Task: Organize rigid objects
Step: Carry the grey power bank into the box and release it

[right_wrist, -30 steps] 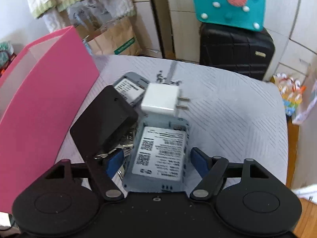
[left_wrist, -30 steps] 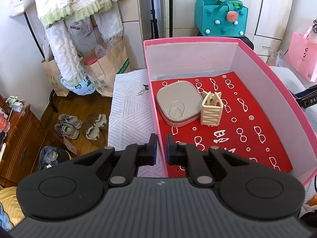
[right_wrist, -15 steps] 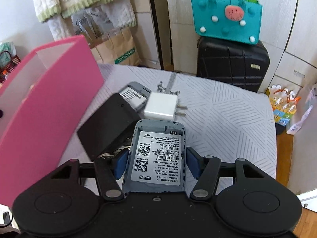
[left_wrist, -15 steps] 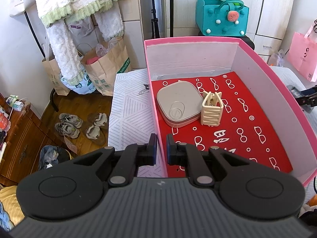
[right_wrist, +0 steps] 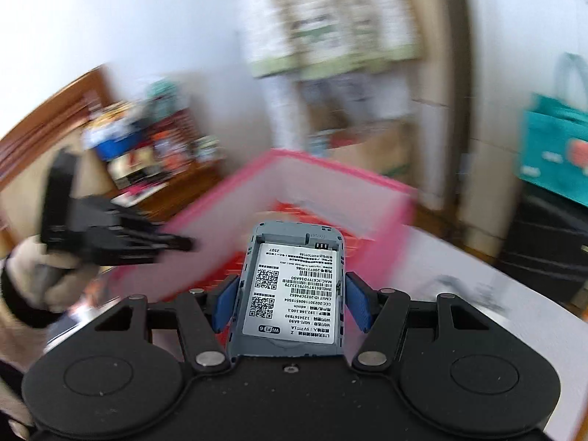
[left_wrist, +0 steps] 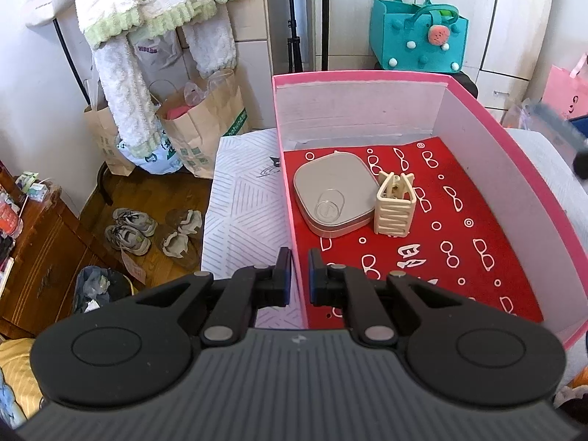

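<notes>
My right gripper (right_wrist: 292, 299) is shut on a grey WiFi router (right_wrist: 294, 290) with a white label, held in the air and facing the pink box (right_wrist: 330, 180), which is blurred. In the left wrist view the pink box (left_wrist: 514, 154) has a red patterned floor and holds a flat grey case (left_wrist: 334, 194) and a cream hair claw clip (left_wrist: 395, 205). My left gripper (left_wrist: 297, 275) is shut on the box's left wall near its front corner. The right gripper shows blurred at the right edge (left_wrist: 562, 136).
The box stands on a white striped table (left_wrist: 242, 213). A teal felt bag (left_wrist: 419, 40) sits behind the box. Paper bags (left_wrist: 205, 125) and shoes (left_wrist: 128, 228) are on the floor at the left. A black suitcase (right_wrist: 544, 235) stands at the right.
My right gripper has lifted the router off the table and swung left toward the pink box; the charger, wallet and keys have left its view. The left gripper has not moved.
</notes>
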Action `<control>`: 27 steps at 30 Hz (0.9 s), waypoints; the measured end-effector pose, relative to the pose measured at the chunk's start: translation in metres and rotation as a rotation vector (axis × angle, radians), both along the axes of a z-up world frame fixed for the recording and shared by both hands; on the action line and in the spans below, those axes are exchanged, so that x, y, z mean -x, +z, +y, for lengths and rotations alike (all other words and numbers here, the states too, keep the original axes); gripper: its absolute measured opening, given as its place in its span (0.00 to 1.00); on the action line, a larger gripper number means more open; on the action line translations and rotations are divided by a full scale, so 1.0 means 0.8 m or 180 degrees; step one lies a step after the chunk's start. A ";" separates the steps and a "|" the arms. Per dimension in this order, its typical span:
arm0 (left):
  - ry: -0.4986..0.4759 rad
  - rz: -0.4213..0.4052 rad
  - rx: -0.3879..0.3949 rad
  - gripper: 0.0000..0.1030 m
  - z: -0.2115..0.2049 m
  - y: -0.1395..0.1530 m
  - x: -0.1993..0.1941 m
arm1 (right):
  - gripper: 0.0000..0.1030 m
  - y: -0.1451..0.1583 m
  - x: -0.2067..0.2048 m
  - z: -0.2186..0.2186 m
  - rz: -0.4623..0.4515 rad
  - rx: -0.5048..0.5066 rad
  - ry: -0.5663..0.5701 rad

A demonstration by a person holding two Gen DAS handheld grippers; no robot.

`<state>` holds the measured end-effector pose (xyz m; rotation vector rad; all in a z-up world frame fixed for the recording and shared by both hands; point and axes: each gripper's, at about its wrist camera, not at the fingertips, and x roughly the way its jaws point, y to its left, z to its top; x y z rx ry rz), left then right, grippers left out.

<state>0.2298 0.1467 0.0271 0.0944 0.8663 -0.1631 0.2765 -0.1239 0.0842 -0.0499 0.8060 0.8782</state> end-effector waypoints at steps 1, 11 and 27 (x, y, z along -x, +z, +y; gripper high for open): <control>0.0015 0.0003 0.0010 0.08 0.000 0.000 0.000 | 0.64 -0.003 -0.004 0.021 0.0049 0.0037 0.0153; 0.0083 -0.0041 0.0028 0.08 -0.001 0.002 0.005 | 0.64 -0.069 -0.040 0.151 0.0482 0.0766 0.0795; 0.0039 -0.0057 0.0058 0.08 0.003 0.003 0.004 | 0.64 -0.063 -0.083 0.125 -0.0200 0.1165 0.0140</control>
